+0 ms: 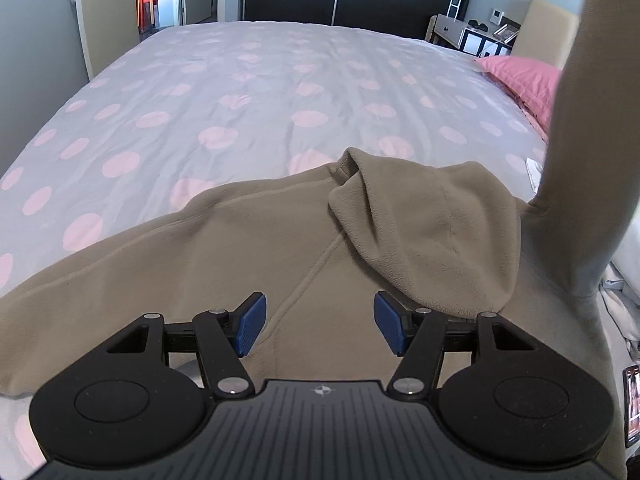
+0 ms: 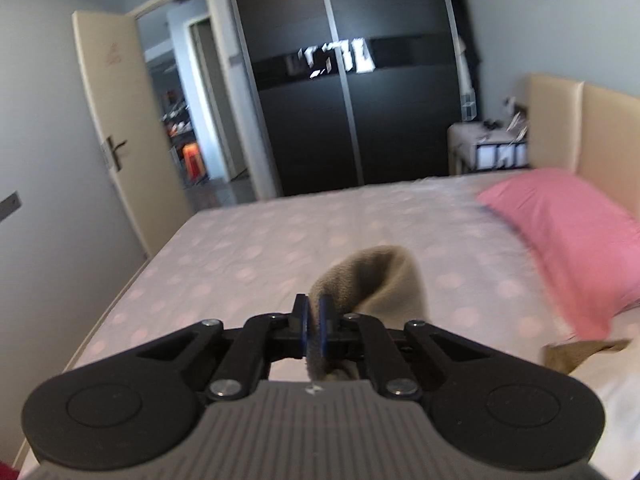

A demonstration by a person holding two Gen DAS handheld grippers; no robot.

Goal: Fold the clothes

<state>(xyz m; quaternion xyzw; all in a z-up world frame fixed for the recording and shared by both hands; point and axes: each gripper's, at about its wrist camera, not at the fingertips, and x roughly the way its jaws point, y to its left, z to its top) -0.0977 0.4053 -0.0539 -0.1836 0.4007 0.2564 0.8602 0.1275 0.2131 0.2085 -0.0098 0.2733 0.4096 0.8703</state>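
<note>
In the left wrist view, the left claw [image 1: 319, 327] is hanging spread wide, gripping nothing, just above the tan fleece hoodie [image 1: 256, 248] lying on the polka-dot bed [image 1: 224, 92]. The hood [image 1: 424, 228] is lying ahead and right of the claw, and one sleeve [image 1: 580, 140] is rising at far right.

In the right wrist view, the right claw [image 2: 314, 326] is pinching the sleeve's end [image 2: 376, 284], which is bulging ahead of it above the bed [image 2: 248, 252]. A pink pillow [image 2: 568, 236] is lying to the right.

right gripper [image 2: 316, 330] pinches a beige fleece sleeve [image 2: 376, 280] above the dotted bed [image 2: 248, 248].
</note>
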